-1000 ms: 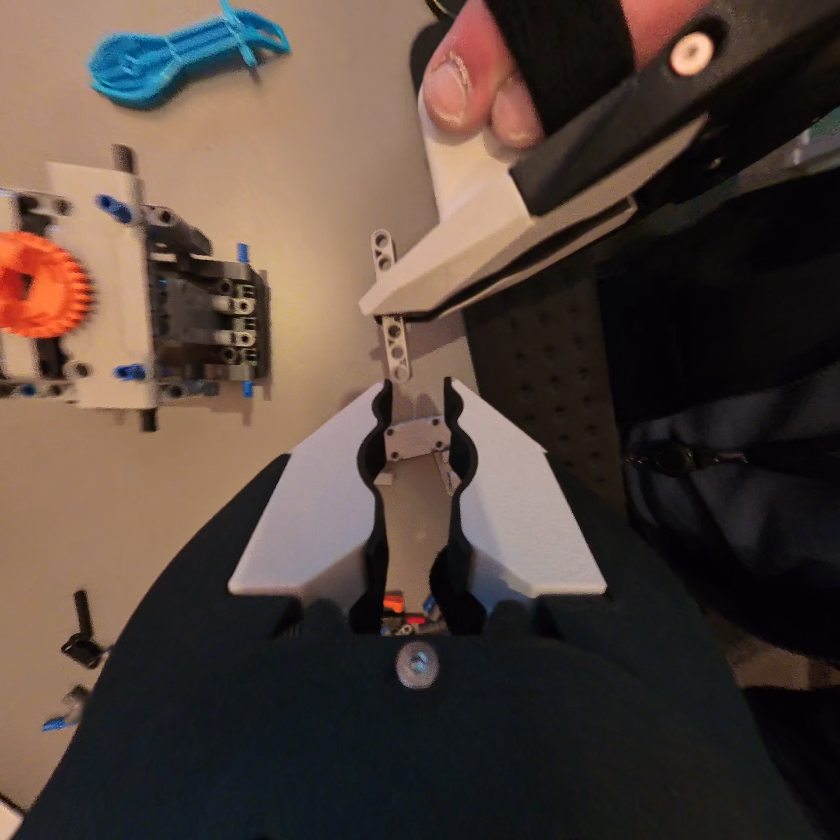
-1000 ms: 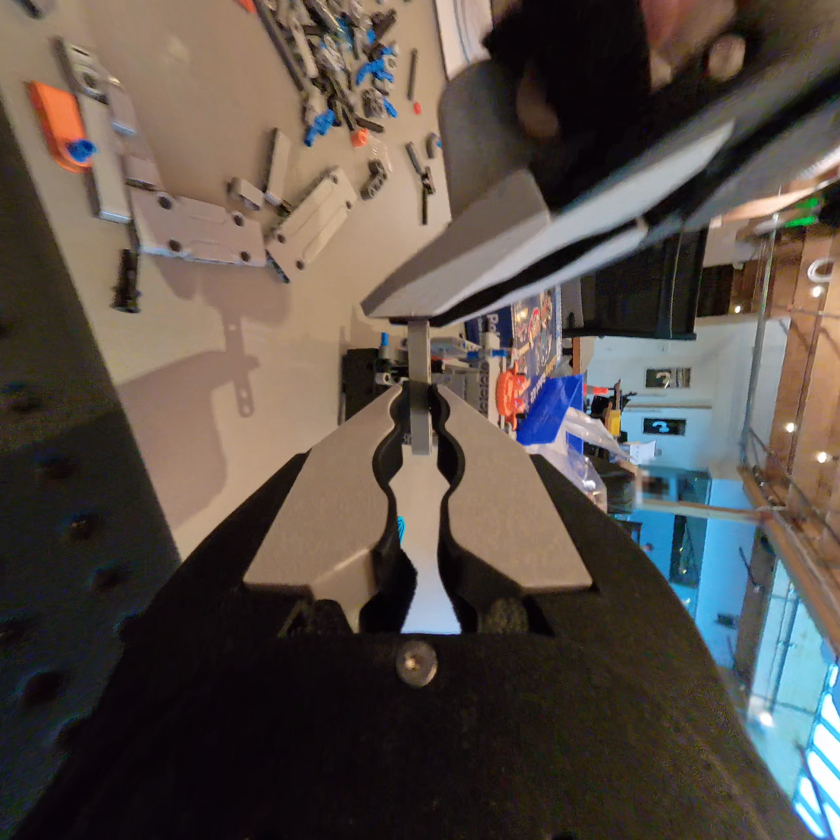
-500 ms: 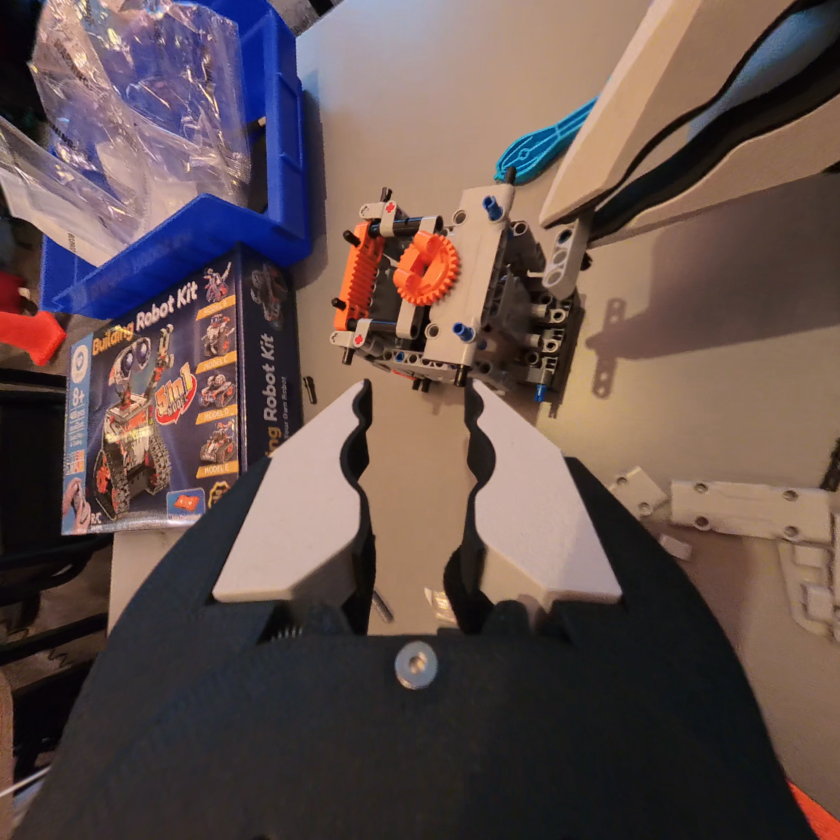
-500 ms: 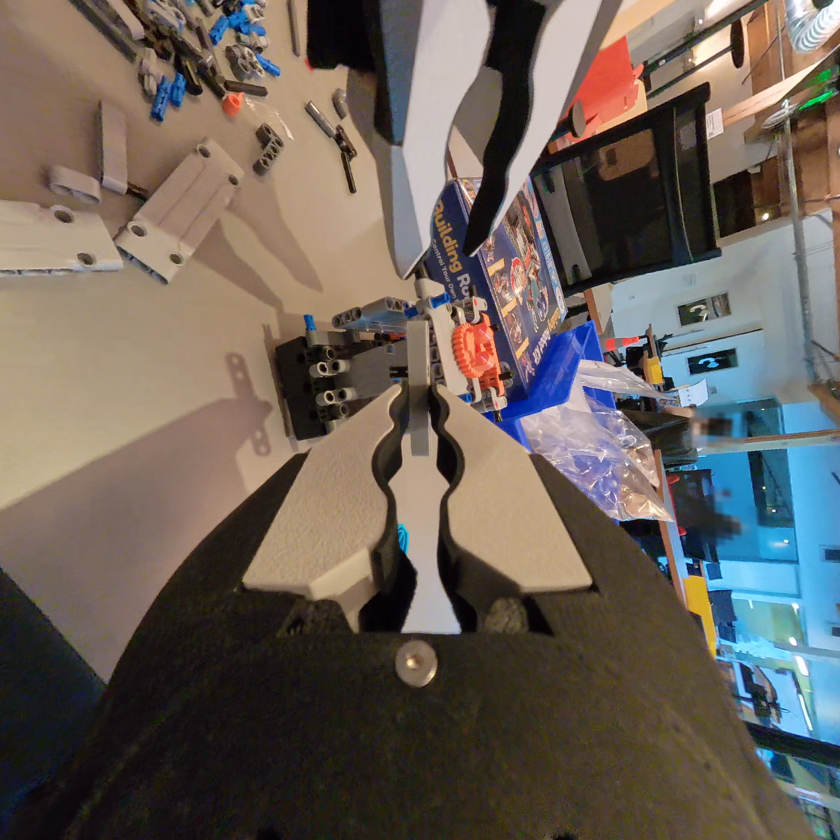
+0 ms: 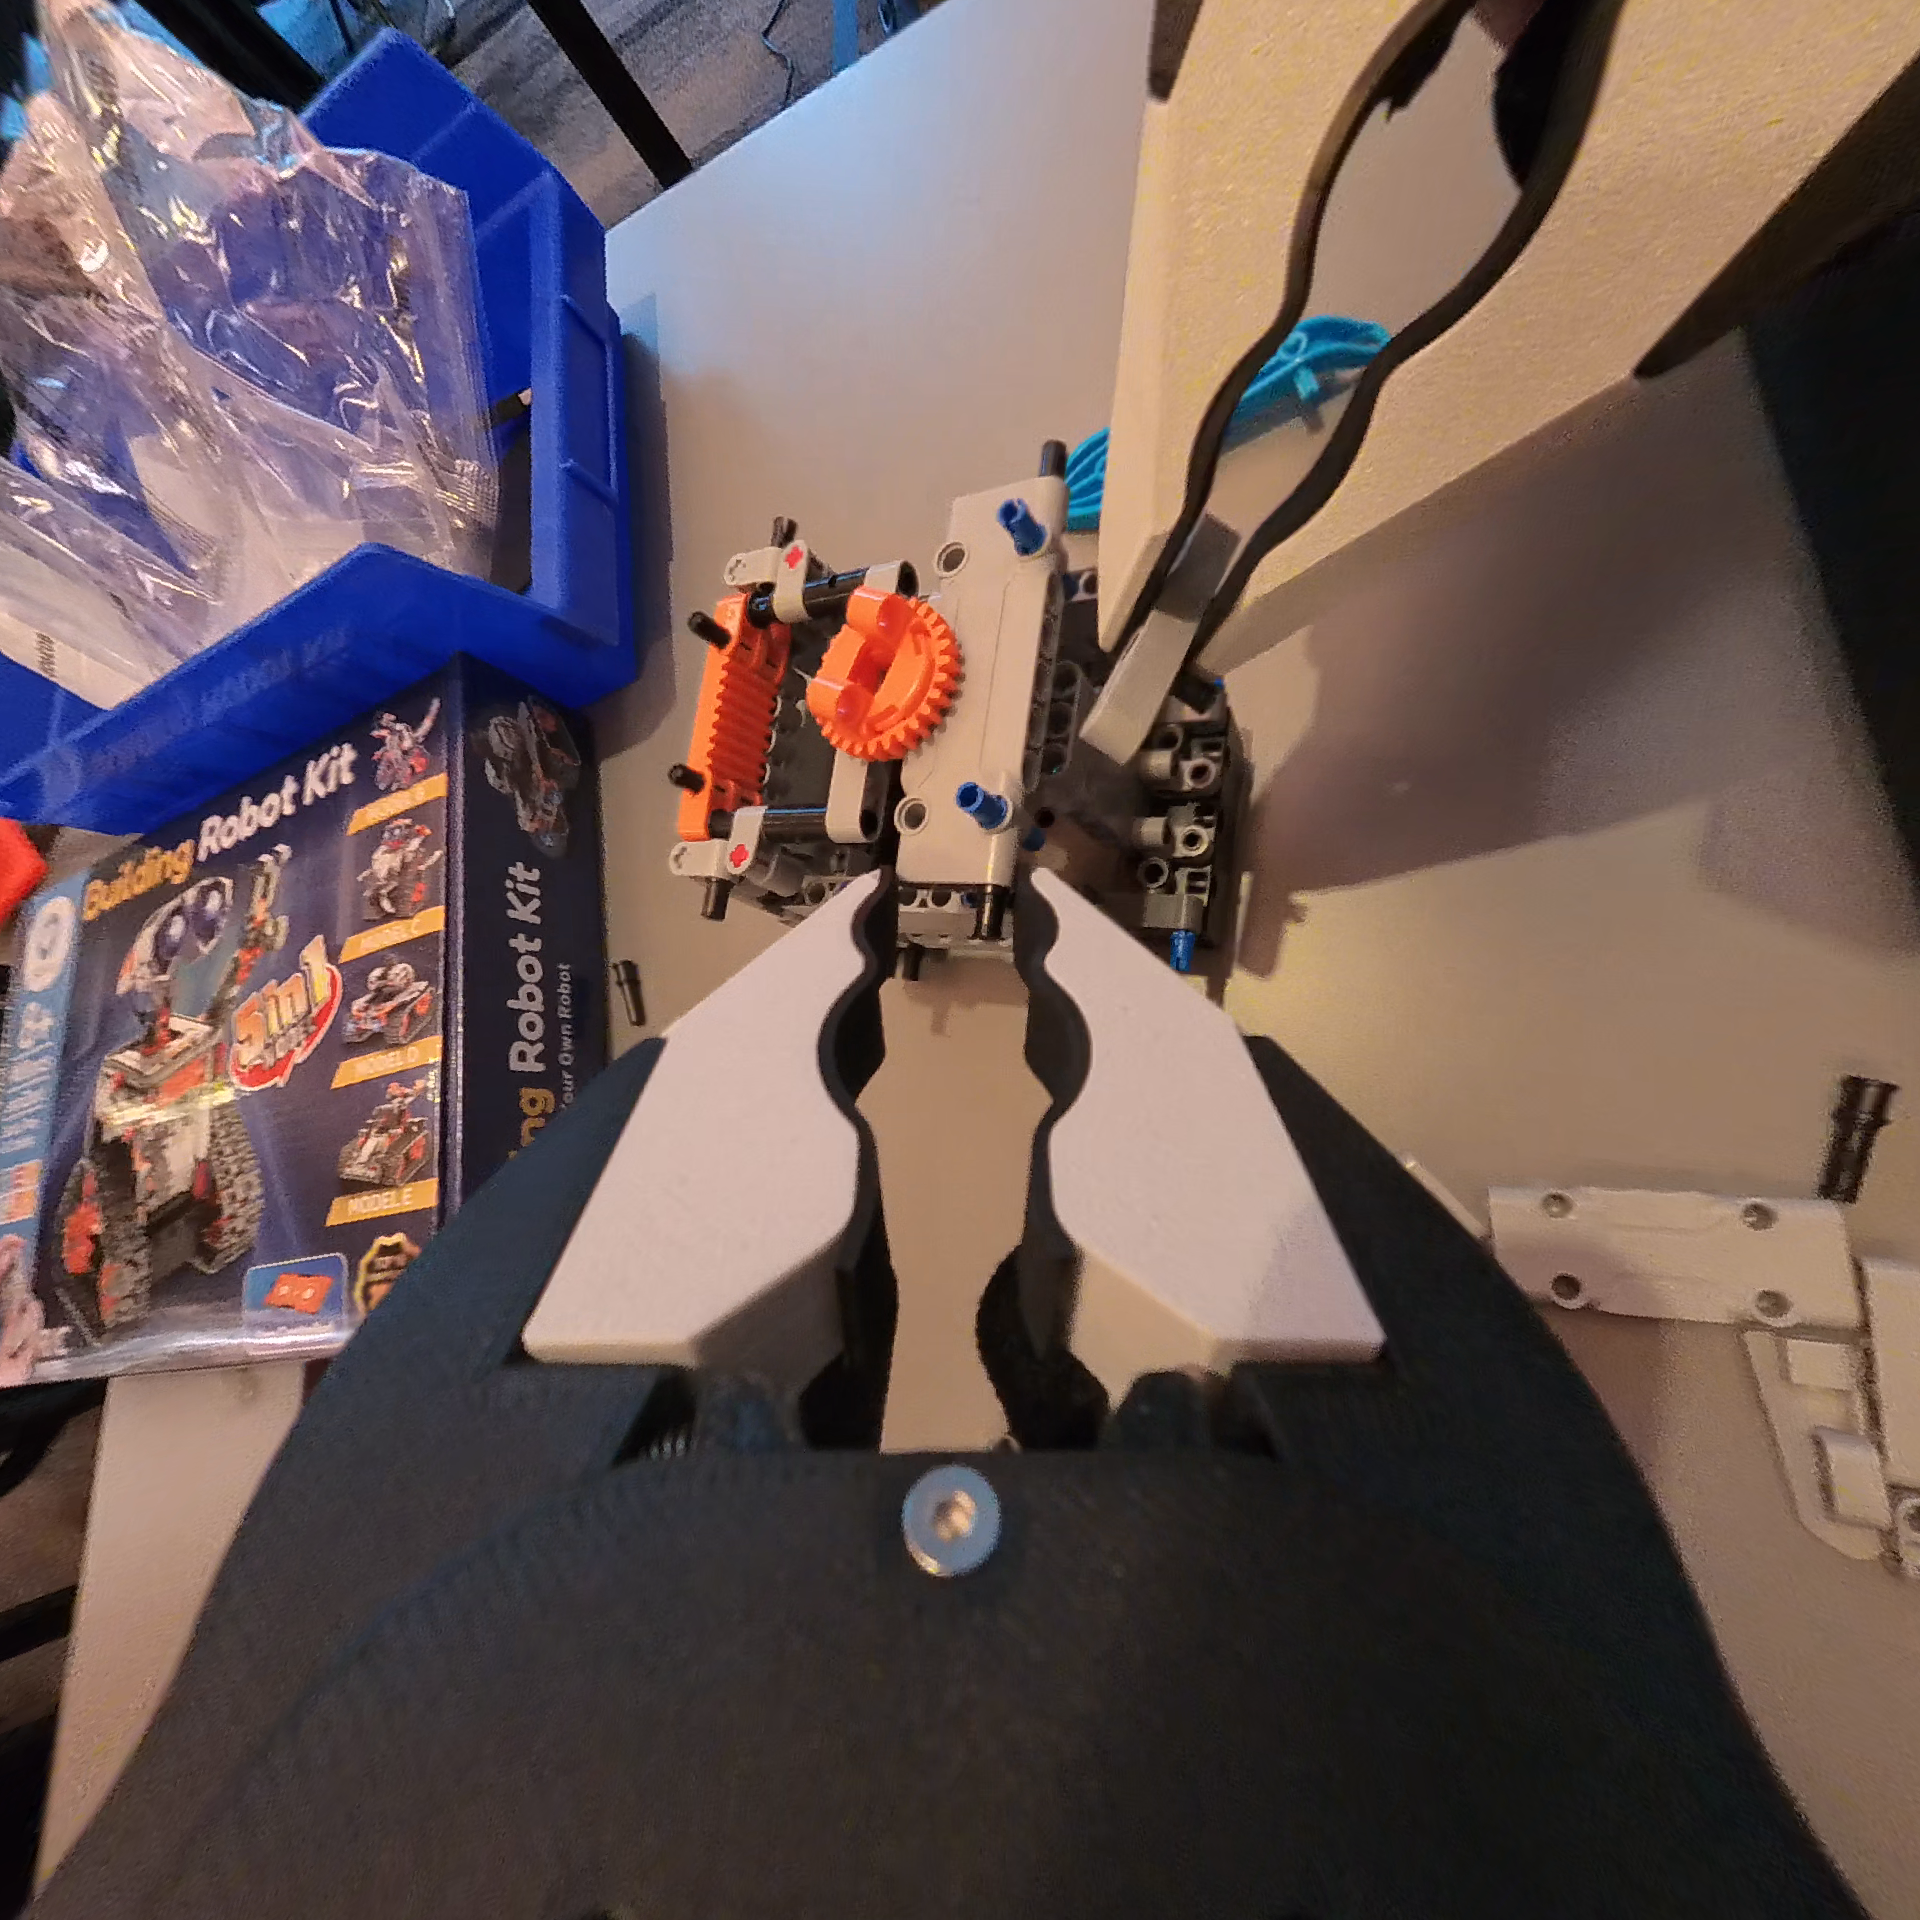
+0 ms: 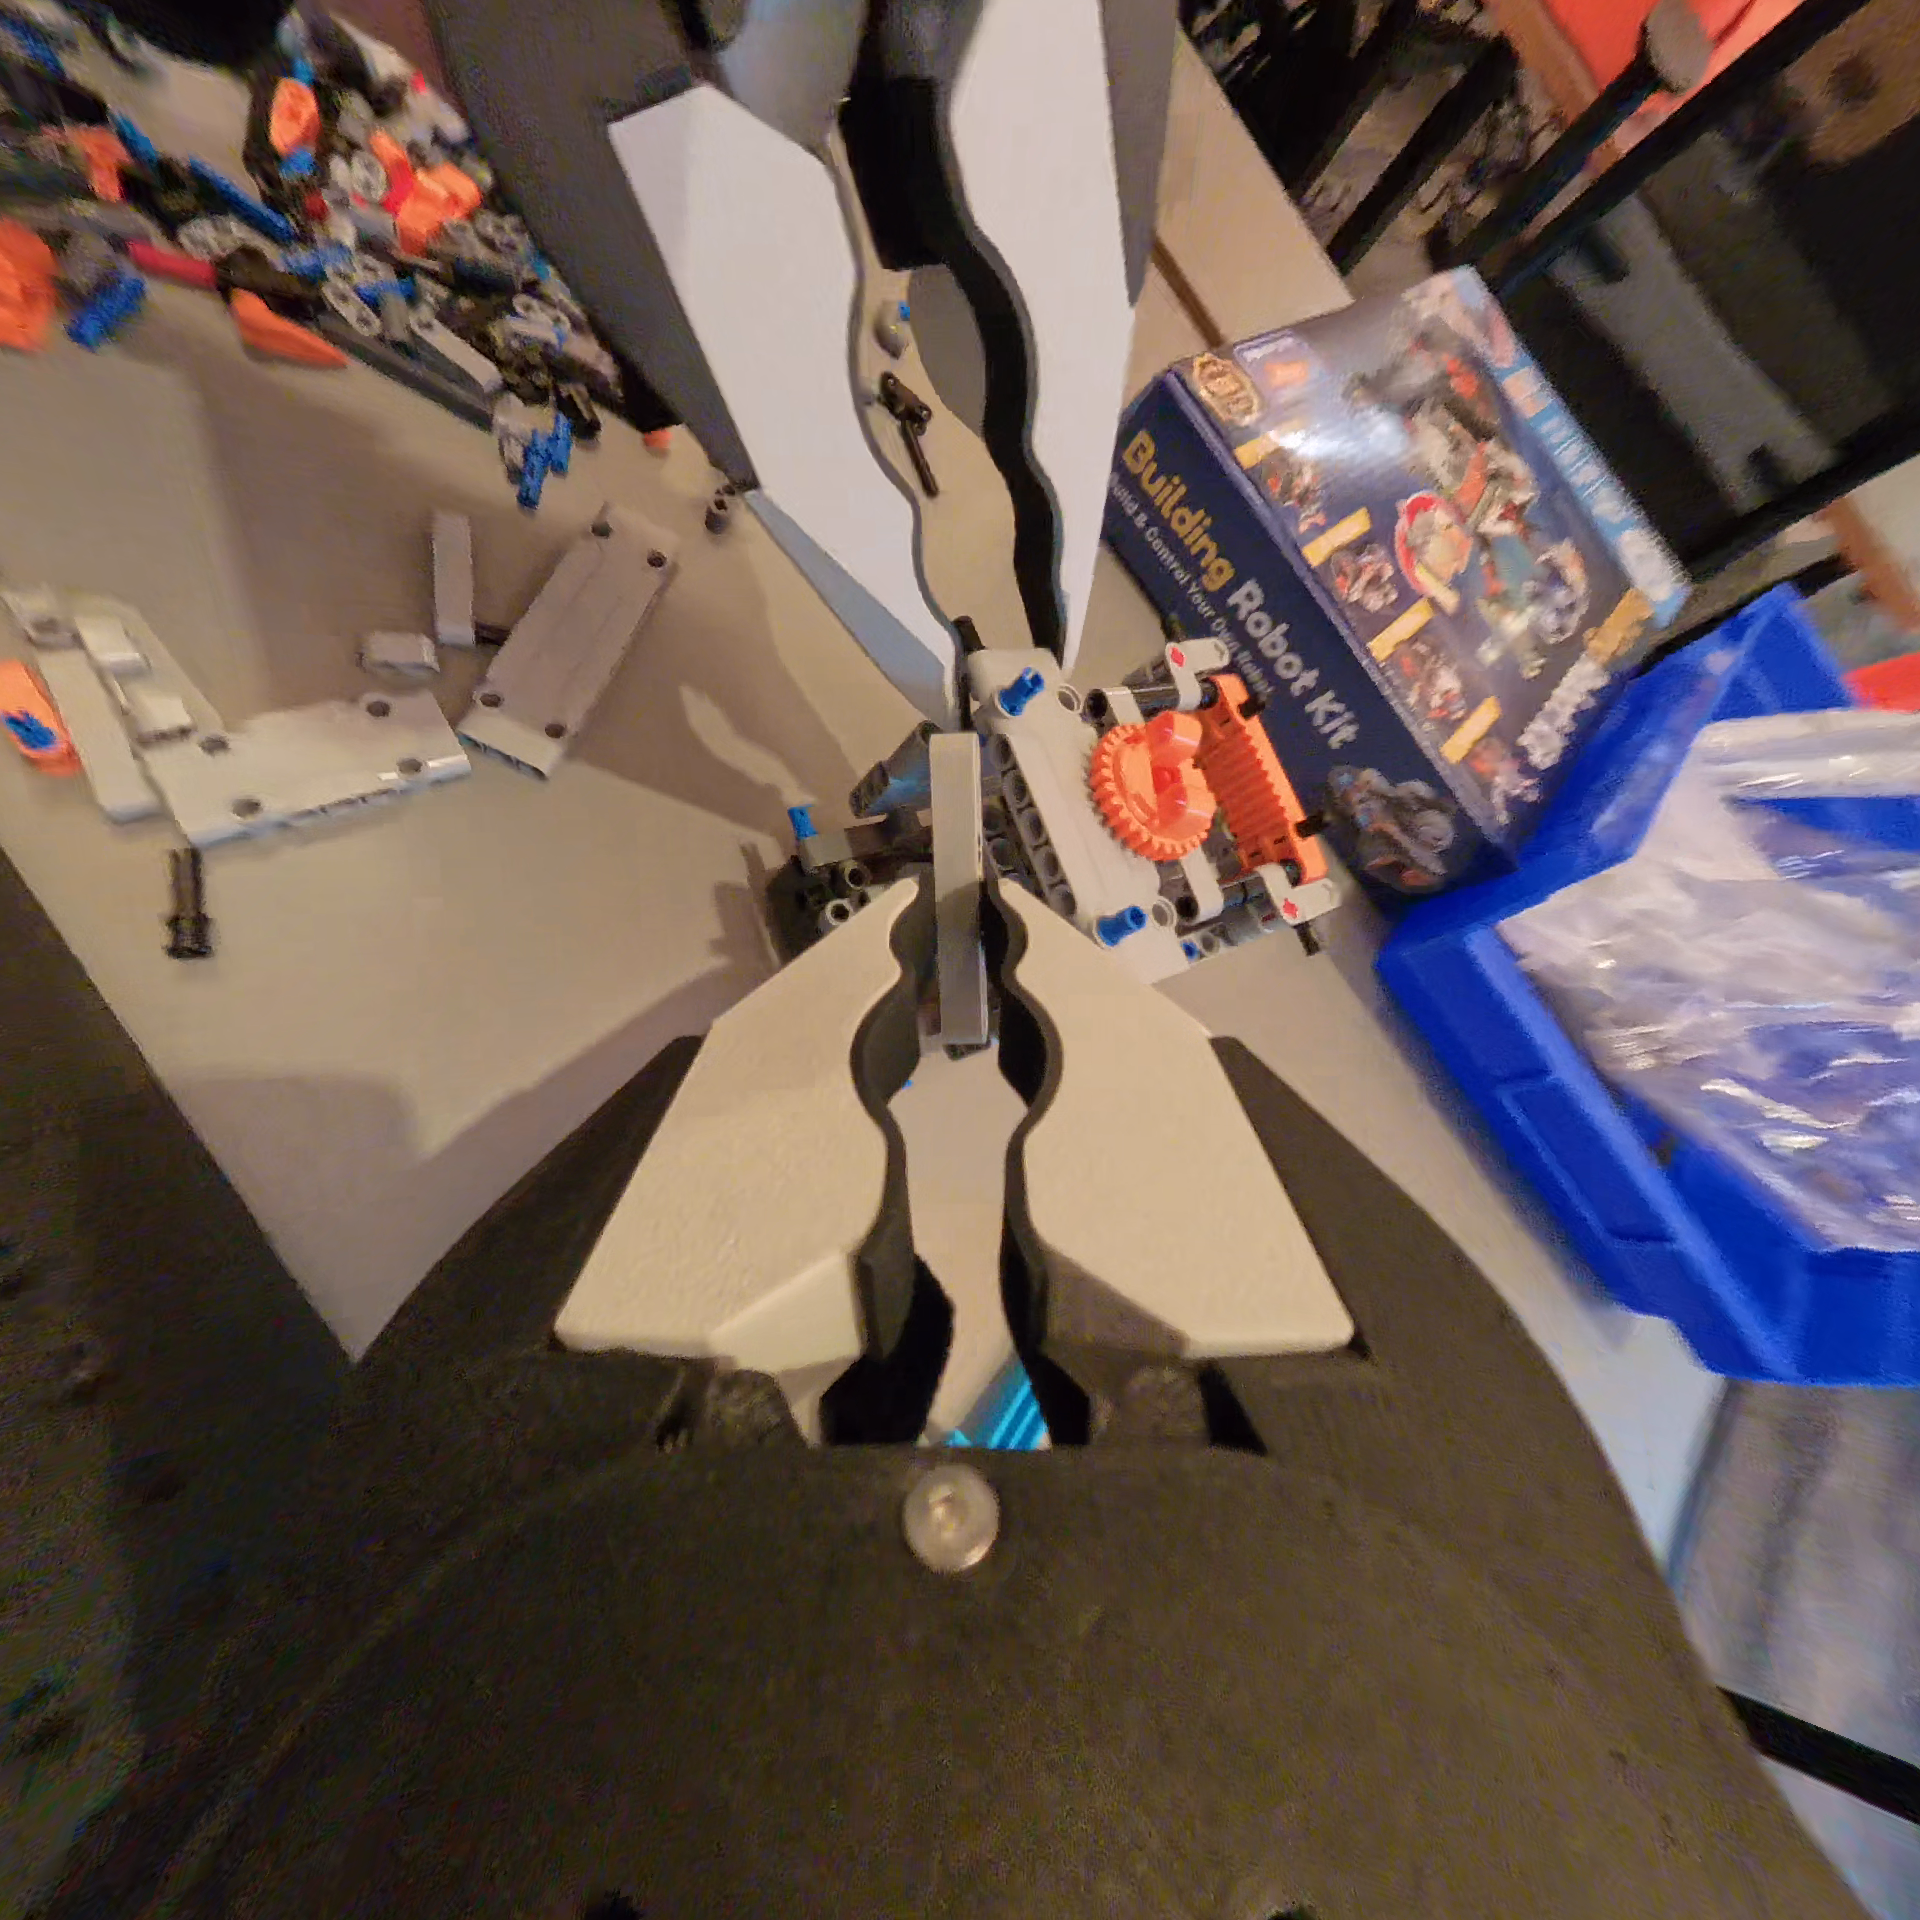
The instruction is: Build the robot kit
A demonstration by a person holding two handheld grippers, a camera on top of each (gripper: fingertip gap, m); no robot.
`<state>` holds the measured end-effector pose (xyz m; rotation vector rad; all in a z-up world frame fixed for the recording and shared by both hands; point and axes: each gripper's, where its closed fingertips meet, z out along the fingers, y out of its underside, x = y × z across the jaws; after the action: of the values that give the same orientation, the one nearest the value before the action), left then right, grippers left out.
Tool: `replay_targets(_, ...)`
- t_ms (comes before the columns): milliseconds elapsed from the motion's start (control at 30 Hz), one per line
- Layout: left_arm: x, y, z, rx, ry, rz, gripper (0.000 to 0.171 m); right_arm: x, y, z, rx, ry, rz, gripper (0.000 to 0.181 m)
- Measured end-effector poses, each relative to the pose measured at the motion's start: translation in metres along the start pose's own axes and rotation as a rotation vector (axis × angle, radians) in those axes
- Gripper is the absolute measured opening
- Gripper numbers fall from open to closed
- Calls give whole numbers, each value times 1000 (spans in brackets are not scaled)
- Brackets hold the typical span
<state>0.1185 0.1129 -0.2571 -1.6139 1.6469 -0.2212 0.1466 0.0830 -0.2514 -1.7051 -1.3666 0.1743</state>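
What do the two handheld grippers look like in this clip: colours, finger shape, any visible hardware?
Both match. The left gripper and the right gripper each have a broad matt black body with a silver screw set in the middle near the fingers. Each carries two pale grey, wedge-shaped fingers with wavy black-lined inner edges. No cables or markings show, and no sleeve is visible.

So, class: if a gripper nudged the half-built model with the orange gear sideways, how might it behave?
The half-built model sits broad and flat on the table, so it would probably slide rather than tip. Being clipped-together plastic, it looks light. Small pieces like the blue pins stick out, so a hard shove might pop some loose.
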Motion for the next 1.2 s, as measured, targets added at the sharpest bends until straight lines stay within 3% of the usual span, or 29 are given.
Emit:
replay_targets(367,1,-2,-3,8,118,-146,20,0,-14,-15,136,-461,551,6)
replay_targets(467,0,-1,-3,6,130,-160,20,-6,-12,-19,128,-529,591,6)
replay_targets(567,1,-1,-4,4,129,-154,20,-27,-1,-18,47,-556,518,6)
replay_targets(700,4,0,-2,6,114,-135,21,-61,31,-6,-150,-524,382,7)
replay_targets(933,5,-1,-4,53,116,-142,21,-90,54,8,-284,-455,234,14)
replay_targets(1100,8,-4,-4,66,97,-122,20,-75,32,-3,-177,-367,184,21)
replay_targets(1200,11,-7,-4,75,94,-154,20,-38,9,-16,-75,-140,73,18)
